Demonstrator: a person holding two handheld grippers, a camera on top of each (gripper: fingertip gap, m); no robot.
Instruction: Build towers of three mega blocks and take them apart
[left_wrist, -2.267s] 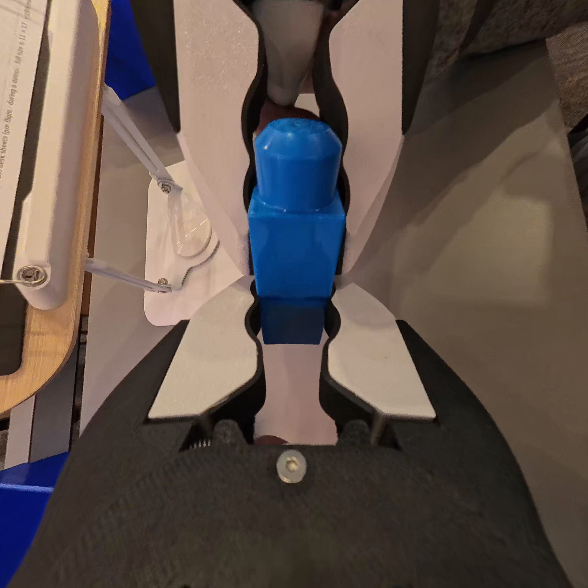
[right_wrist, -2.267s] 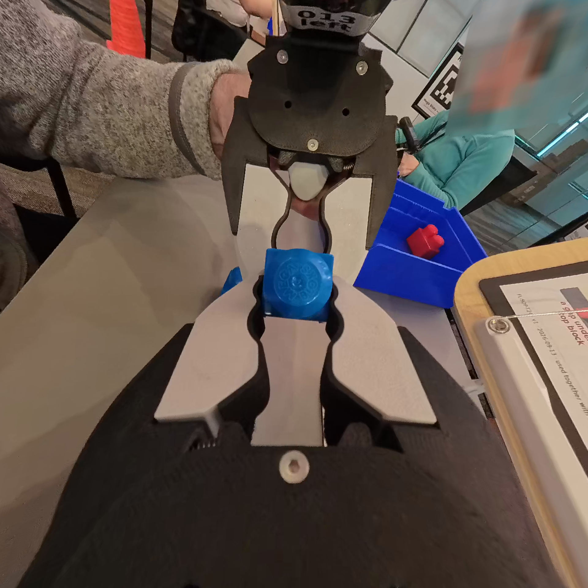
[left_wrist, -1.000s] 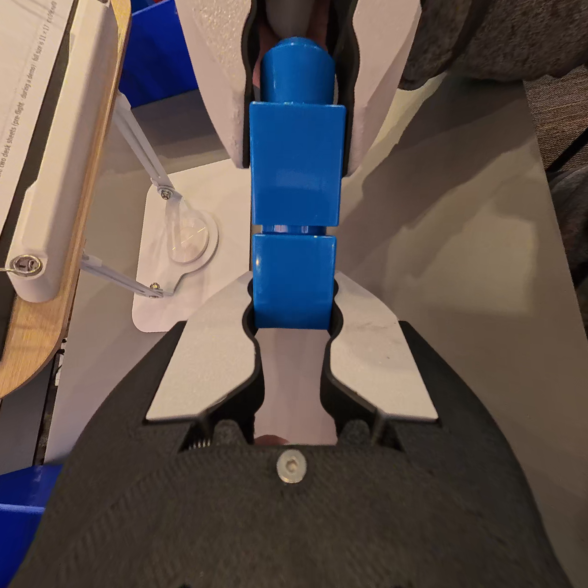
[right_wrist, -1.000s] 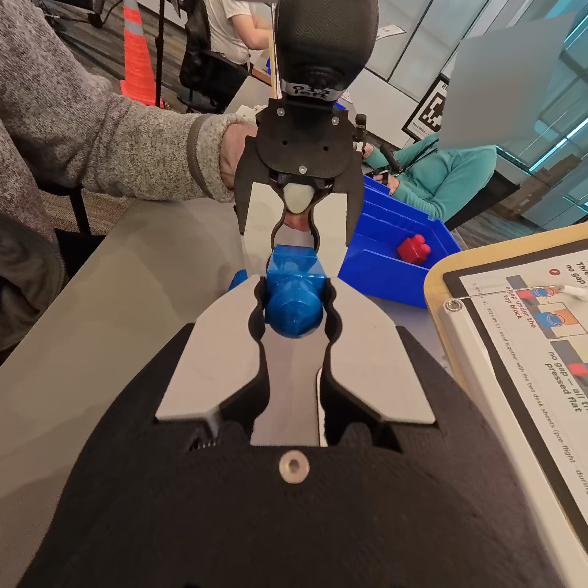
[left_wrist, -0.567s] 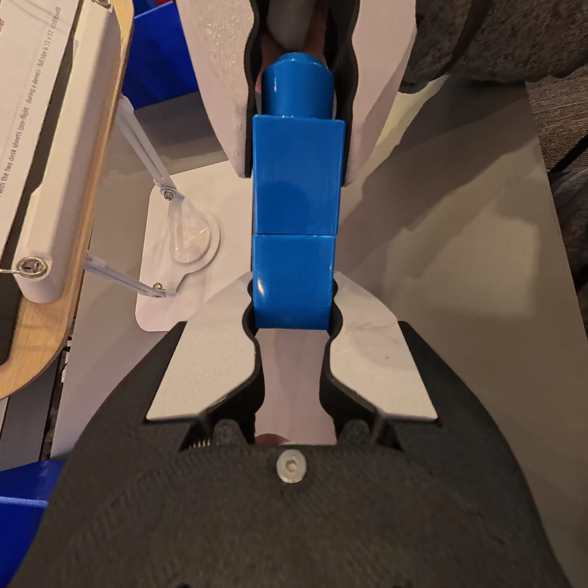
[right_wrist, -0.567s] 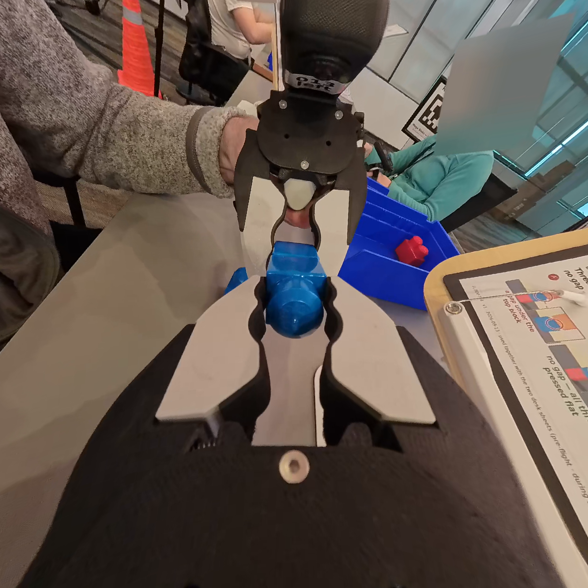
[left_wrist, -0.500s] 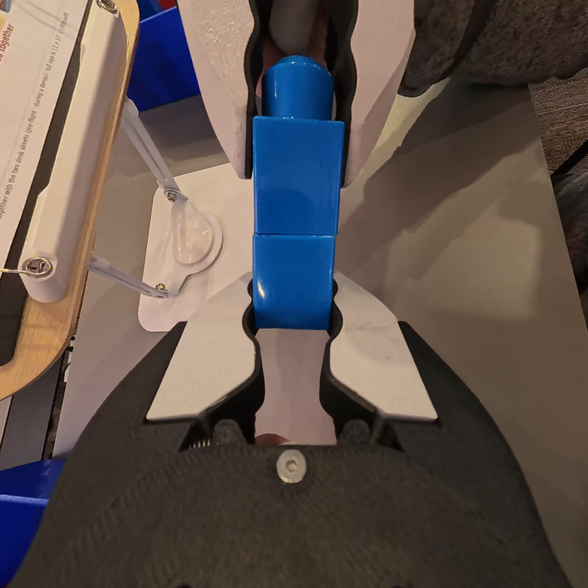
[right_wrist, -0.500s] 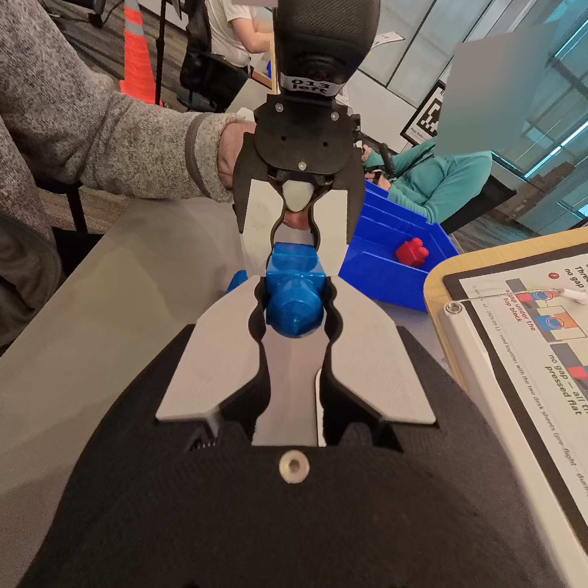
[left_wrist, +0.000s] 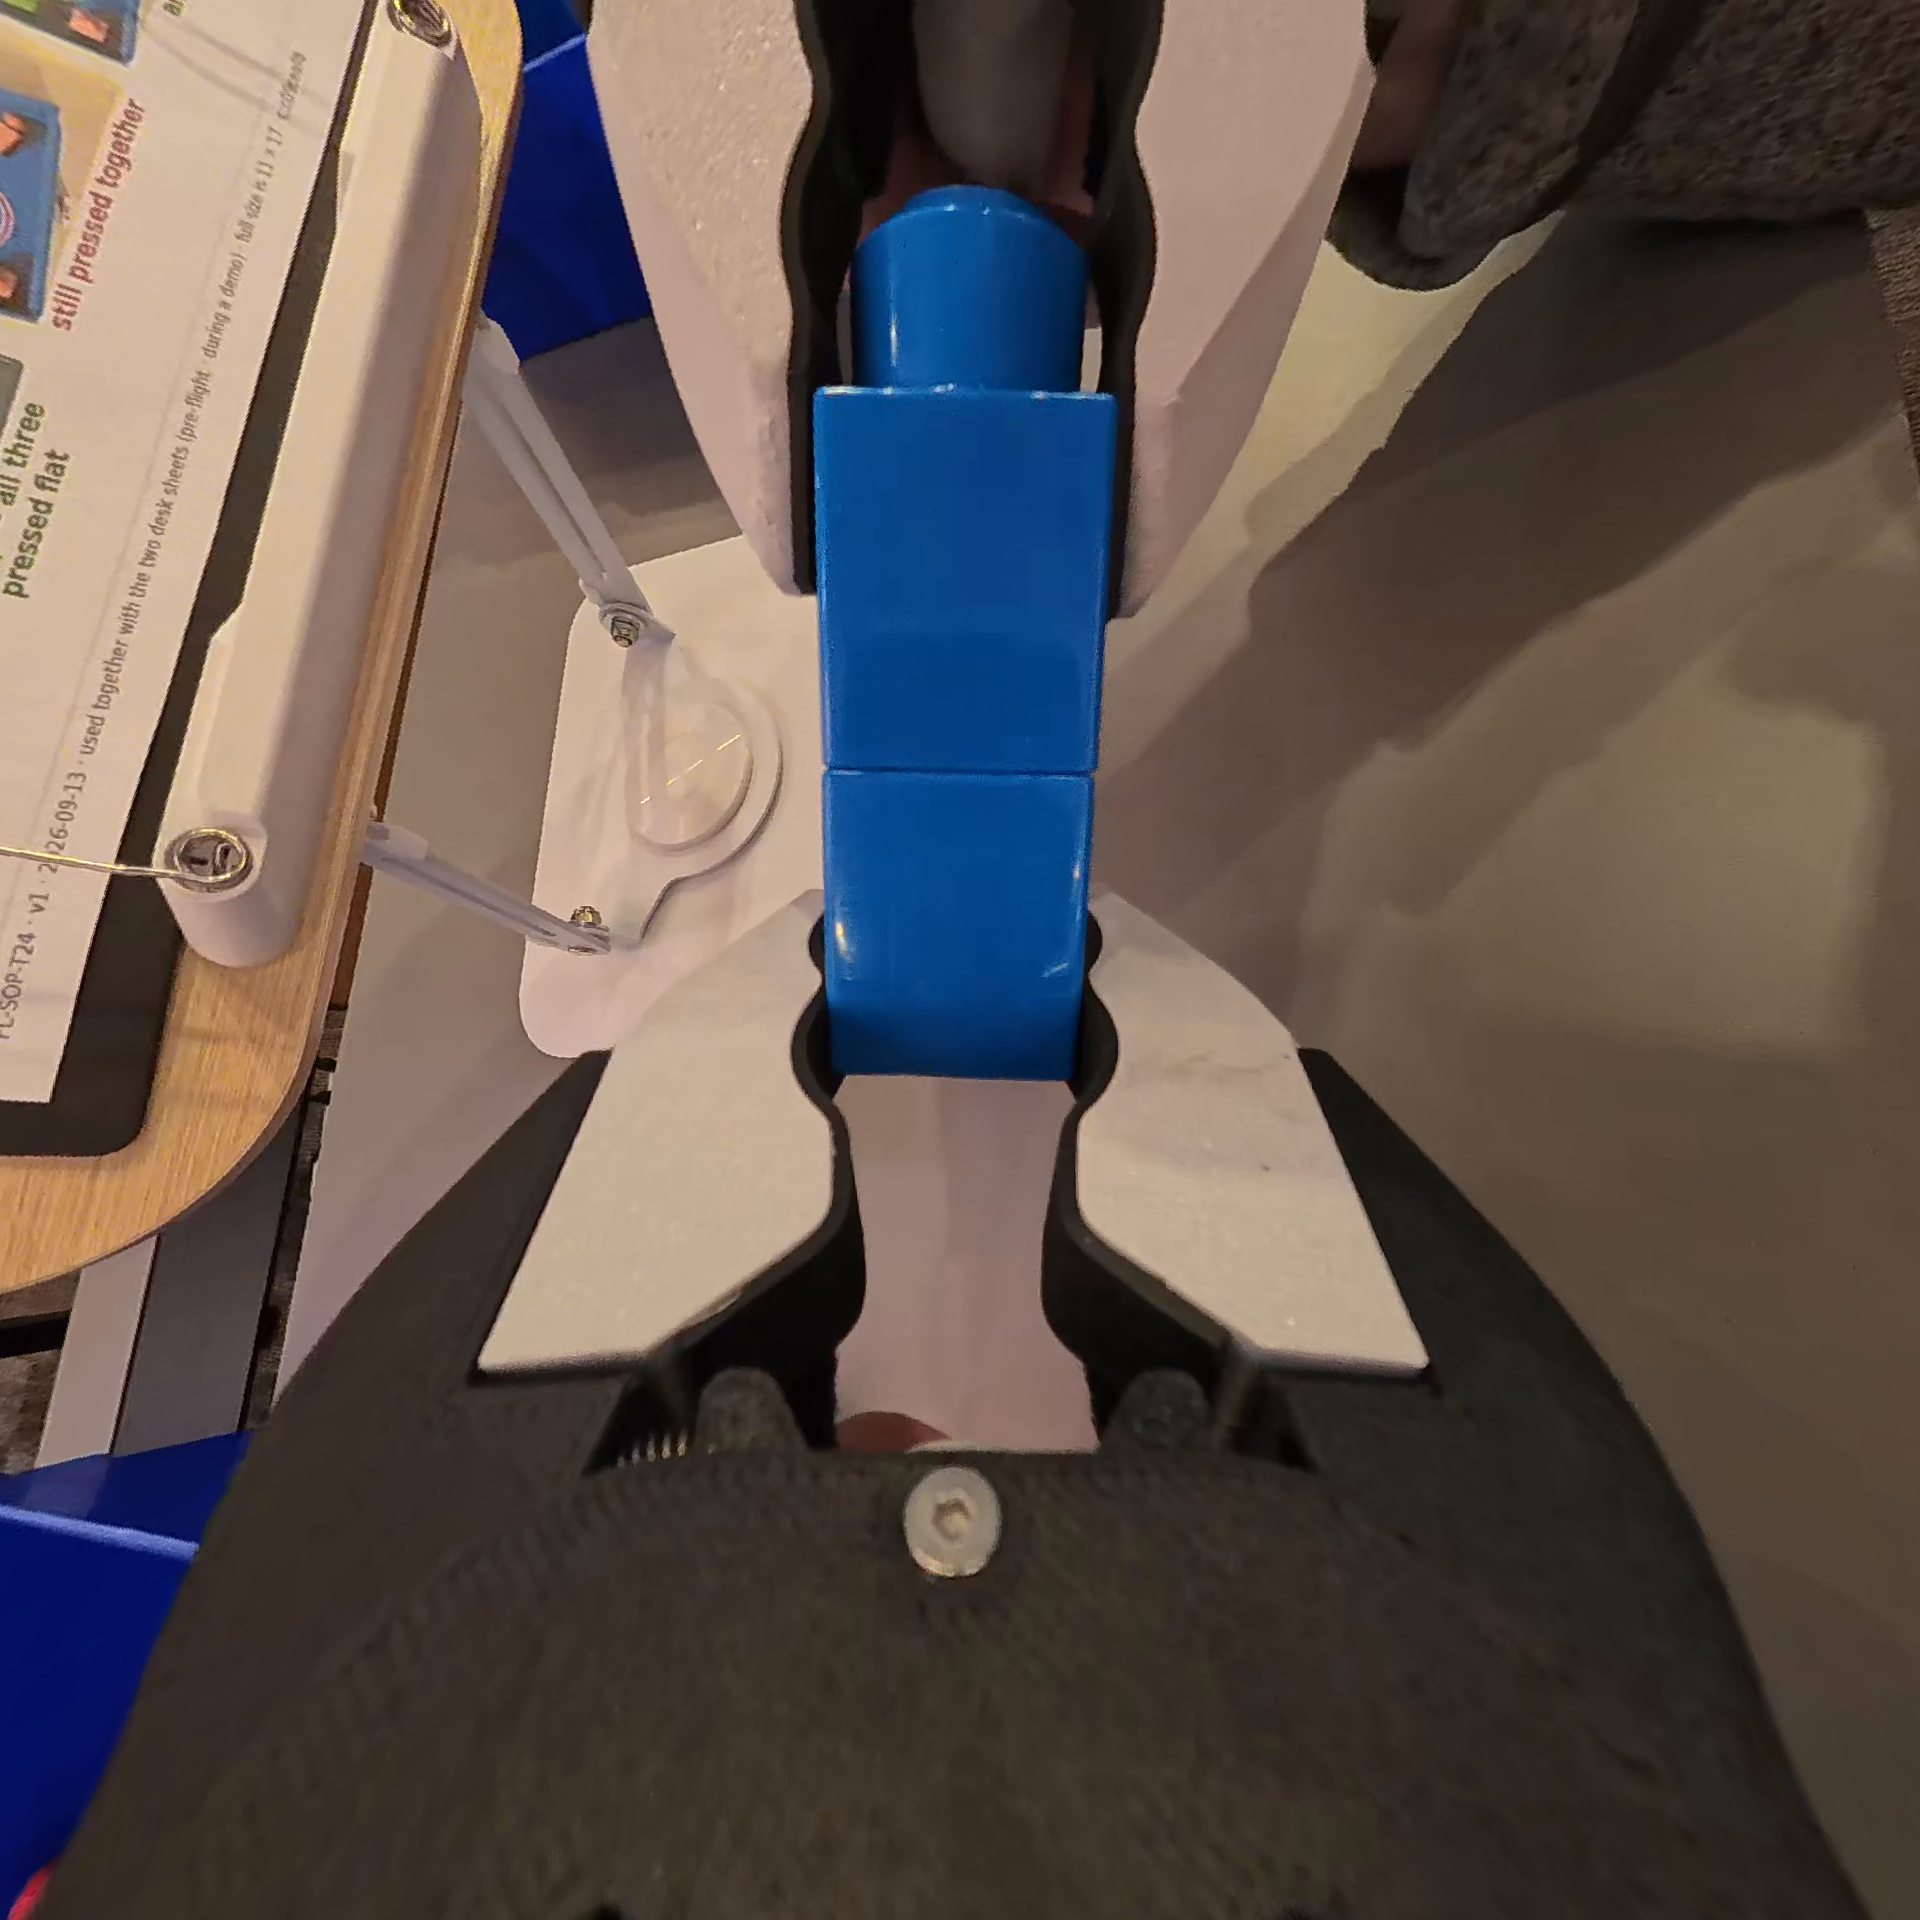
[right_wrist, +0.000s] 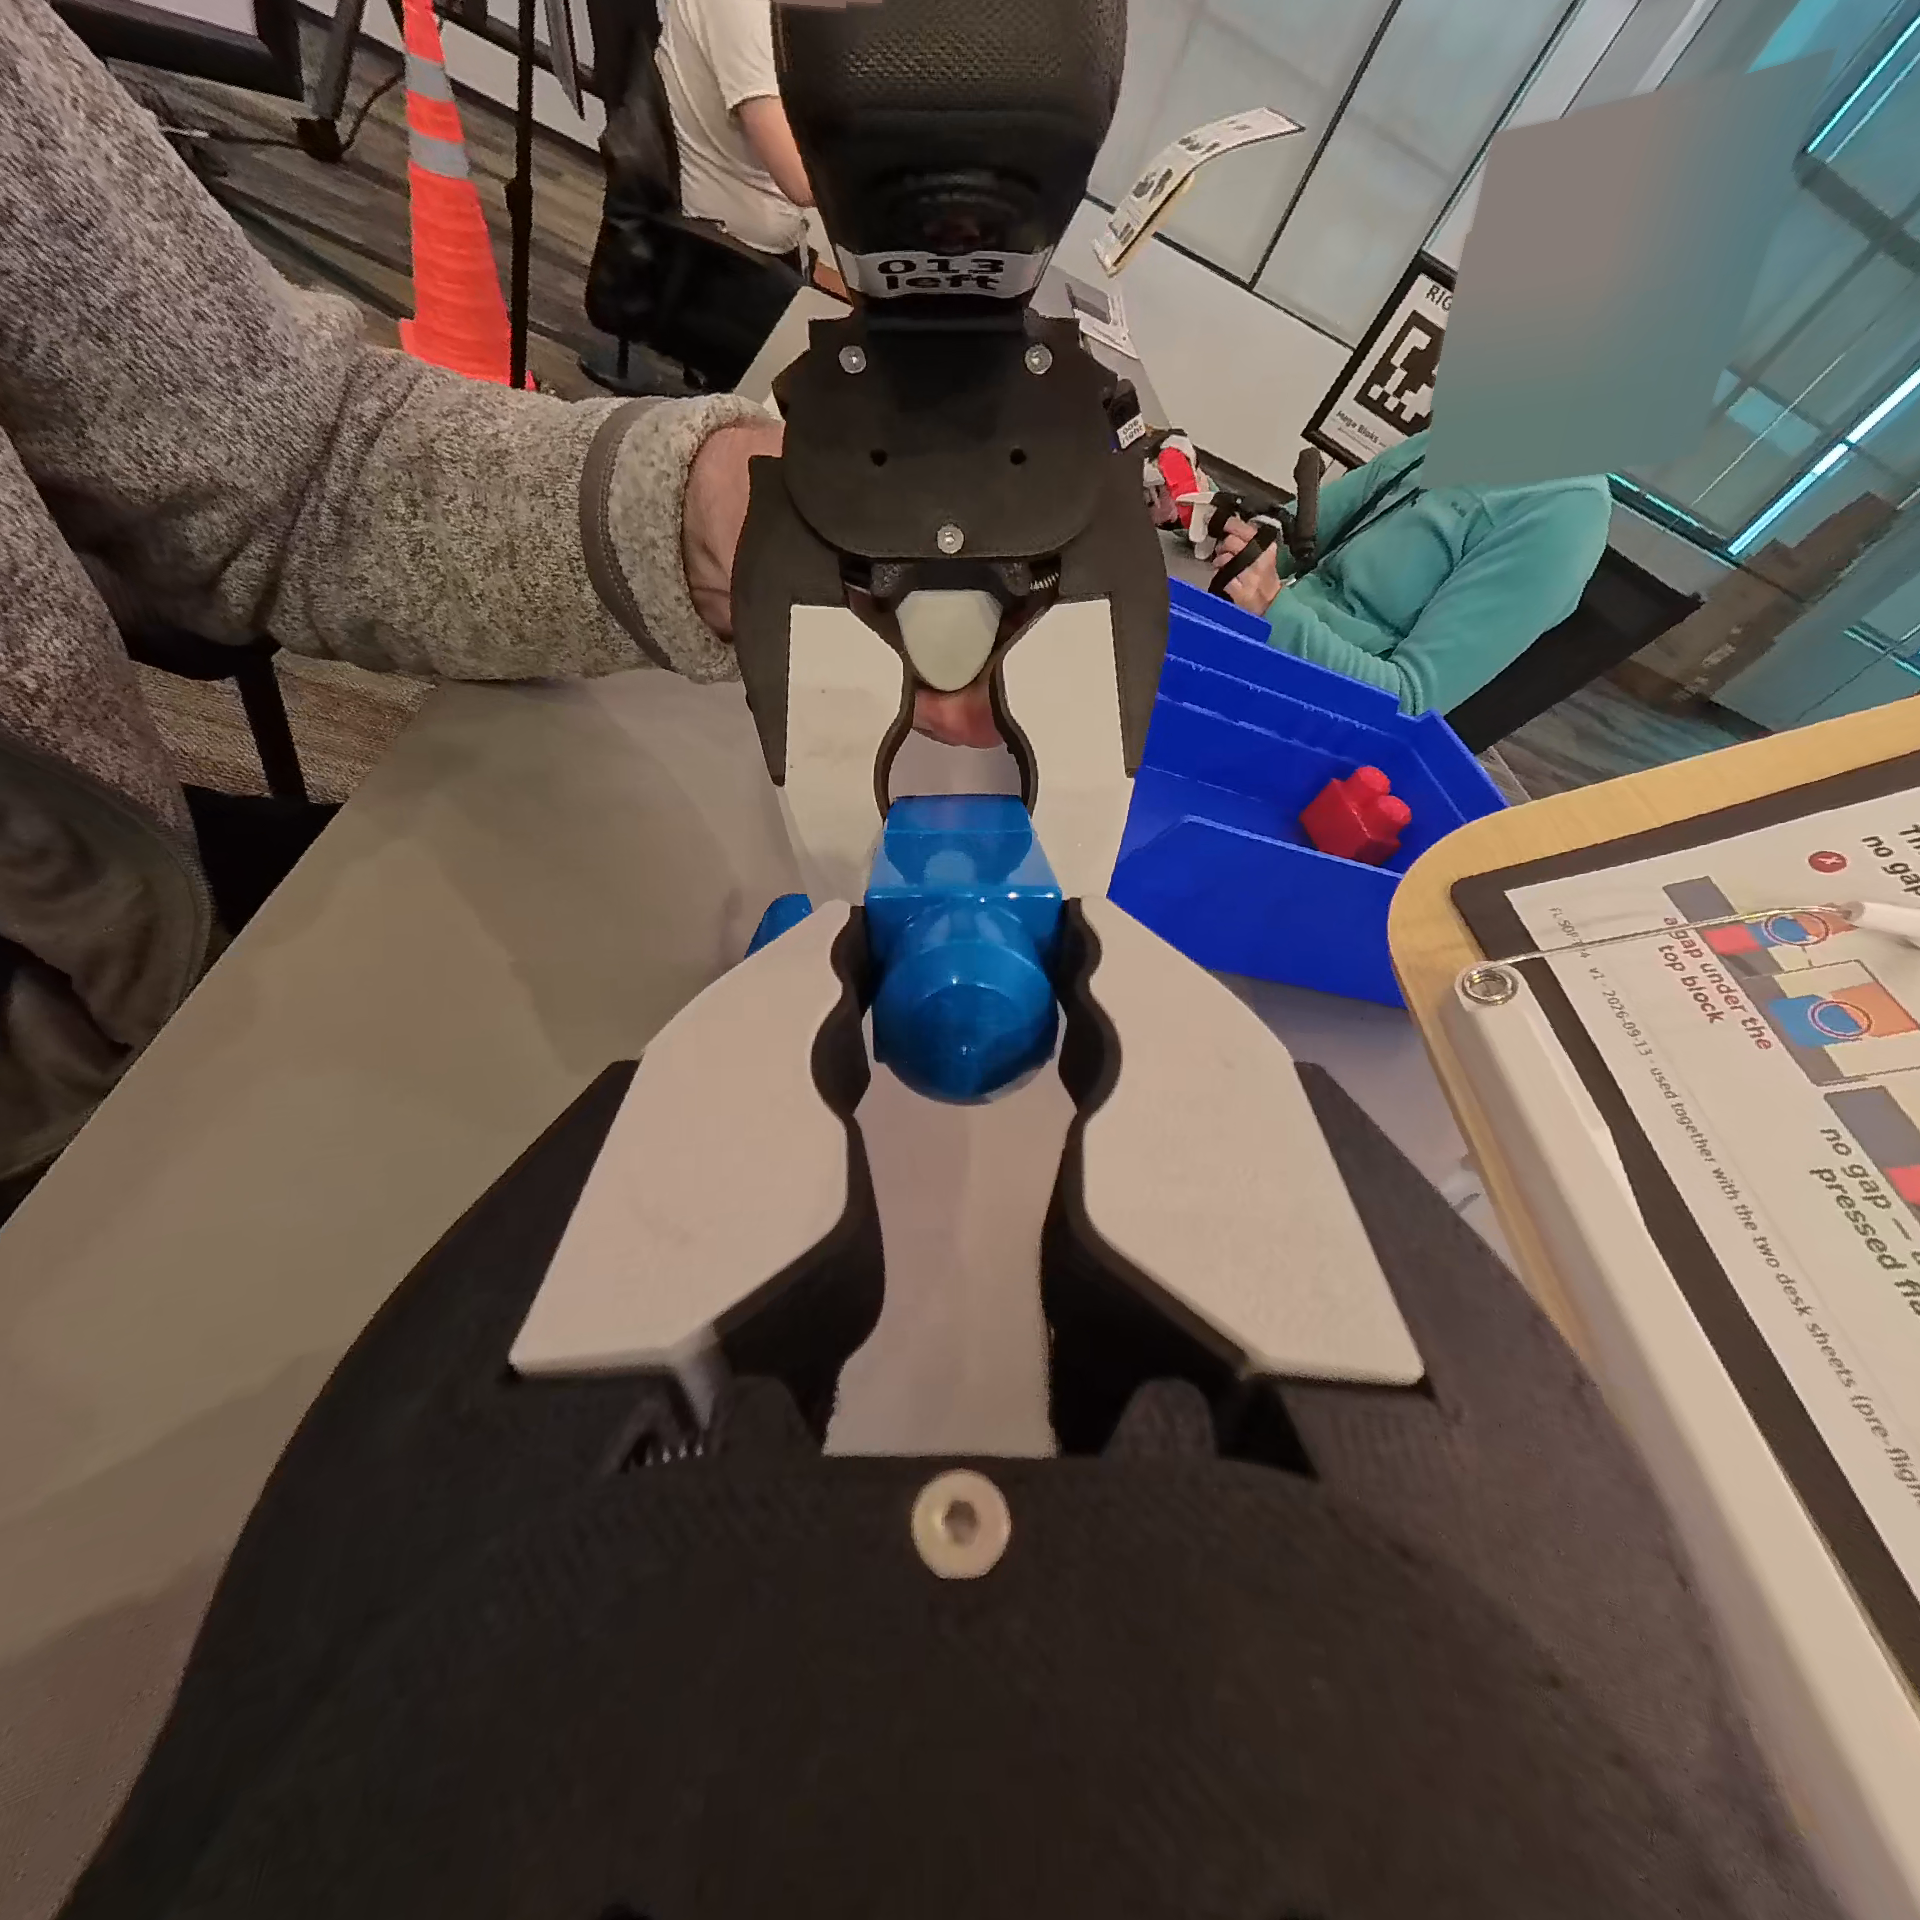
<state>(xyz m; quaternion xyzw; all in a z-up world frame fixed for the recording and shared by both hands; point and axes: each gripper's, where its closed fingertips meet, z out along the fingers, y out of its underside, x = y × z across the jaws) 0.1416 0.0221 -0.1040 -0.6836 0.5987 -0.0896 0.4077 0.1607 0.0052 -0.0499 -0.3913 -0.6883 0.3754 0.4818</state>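
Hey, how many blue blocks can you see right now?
3: one in the left claw, one joined to it in the right claw, one partly hidden on the table. More may be hidden.

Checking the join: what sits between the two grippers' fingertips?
In the left wrist view, two blue blocks pressed together span it: the left gripper clamps the near block, the right gripper the far block.

— What's different from a second ago?
— The near square blue plastic block in the left tool and the far studded blue plastic block in the right tool showed a slit between them; now they sit flush.
— And before that?
— The far block pointed steeply toward the left camera; now both line up straight.
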